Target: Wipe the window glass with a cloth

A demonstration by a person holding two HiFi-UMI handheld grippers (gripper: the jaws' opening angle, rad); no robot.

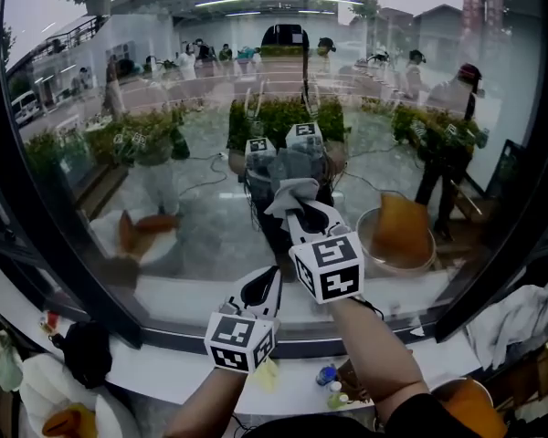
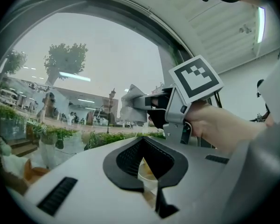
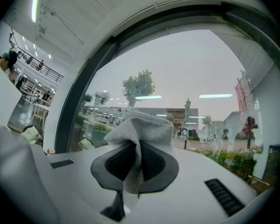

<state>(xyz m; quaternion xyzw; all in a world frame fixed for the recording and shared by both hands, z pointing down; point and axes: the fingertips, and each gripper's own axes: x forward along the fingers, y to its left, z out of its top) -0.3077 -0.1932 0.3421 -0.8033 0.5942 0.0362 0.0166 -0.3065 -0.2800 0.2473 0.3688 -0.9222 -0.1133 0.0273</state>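
Observation:
The window glass point(image 1: 192, 144) fills the head view inside a black frame point(image 1: 36, 217). My right gripper point(image 1: 297, 206) is raised to the pane and shut on a grey mesh cloth point(image 1: 290, 190), which bunches out past the jaws toward the glass. The right gripper view shows the cloth point(image 3: 142, 127) pinched between the jaws of the right gripper point(image 3: 133, 164). My left gripper point(image 1: 260, 290) hangs lower and nearer, just above the sill, shut and apparently with nothing in it. The left gripper view shows its closed jaws point(image 2: 144, 161), with the right gripper point(image 2: 147, 104) and the cloth point(image 2: 130, 104) ahead.
A white sill point(image 1: 164, 368) runs below the glass, with small bottles point(image 1: 329, 389) and a yellow scrap point(image 1: 266, 374) on it. A white rag point(image 1: 511, 322) lies at the right, and a dark object point(image 1: 84, 349) at the left. An orange bowl point(image 1: 400, 231) shows at the pane.

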